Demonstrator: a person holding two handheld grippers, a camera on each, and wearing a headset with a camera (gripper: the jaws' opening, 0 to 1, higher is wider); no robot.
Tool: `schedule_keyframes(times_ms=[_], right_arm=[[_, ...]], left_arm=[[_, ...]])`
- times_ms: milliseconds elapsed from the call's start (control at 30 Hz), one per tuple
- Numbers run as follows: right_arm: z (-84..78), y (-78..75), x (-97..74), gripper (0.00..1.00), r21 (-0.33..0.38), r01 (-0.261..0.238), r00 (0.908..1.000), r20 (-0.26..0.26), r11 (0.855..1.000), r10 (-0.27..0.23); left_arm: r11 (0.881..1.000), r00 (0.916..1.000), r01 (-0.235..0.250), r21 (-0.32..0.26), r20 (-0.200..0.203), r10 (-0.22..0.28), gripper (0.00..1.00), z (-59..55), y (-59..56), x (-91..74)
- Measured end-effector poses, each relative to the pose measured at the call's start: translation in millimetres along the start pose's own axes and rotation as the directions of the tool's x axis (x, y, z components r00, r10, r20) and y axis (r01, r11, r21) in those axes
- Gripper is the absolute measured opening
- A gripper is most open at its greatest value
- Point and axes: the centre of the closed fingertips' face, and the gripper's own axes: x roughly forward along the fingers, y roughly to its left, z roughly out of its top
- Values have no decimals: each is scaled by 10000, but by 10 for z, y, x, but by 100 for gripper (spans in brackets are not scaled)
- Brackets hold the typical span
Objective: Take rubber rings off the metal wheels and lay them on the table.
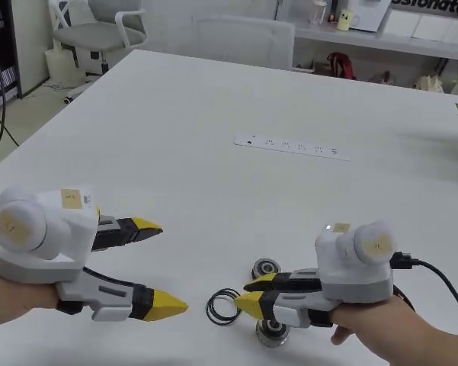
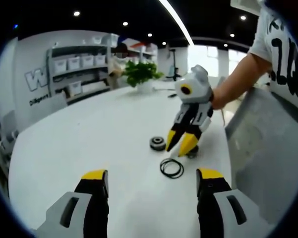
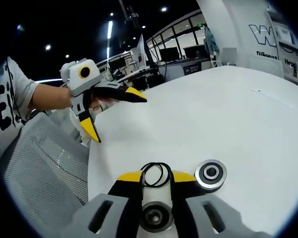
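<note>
Well, the right gripper (image 1: 251,293) hangs near the desk's (image 1: 213,114) front edge, jaws just a little apart, holding nothing. The black rubber rings (image 1: 224,306) lie flat right at its tips. One metal wheel (image 3: 153,216) sits under it. The other wheel (image 1: 265,268) (dark round its rim, so maybe its ring is on) is just beside, farther in. The left gripper (image 1: 158,265) is wide open, empty and farther off.

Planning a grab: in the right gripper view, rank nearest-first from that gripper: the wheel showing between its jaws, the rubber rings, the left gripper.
1. Wheel, between the jaws.
2. Rubber rings, just ahead.
3. Left gripper, upper left.
</note>
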Motion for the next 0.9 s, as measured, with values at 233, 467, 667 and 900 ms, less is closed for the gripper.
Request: schedule_keyframes(times_ms=[233, 467, 667, 900], right_arm=[[81, -19, -39, 24, -167, 111, 9997, 231, 9998, -107], [170, -77, -125, 28, -144, 287, 9980, 573, 9995, -278], [243, -163, -195, 30, -223, 557, 9947, 875, 9982, -536], [315, -318, -312, 33, -152, 910, 9886, 1220, 9957, -885]], left_arm=[[10000, 10000, 71, 7, -15, -71, 74, 19, 6, 32], [9999, 10000, 92, 49, 7, -92, 74, 58, 47, 71], [9999, 9999, 100, 27, 115, -100, 74, 117, 74, 134], [10000, 9996, -7, -48, 288, 9, 73, 192, 135, 205]])
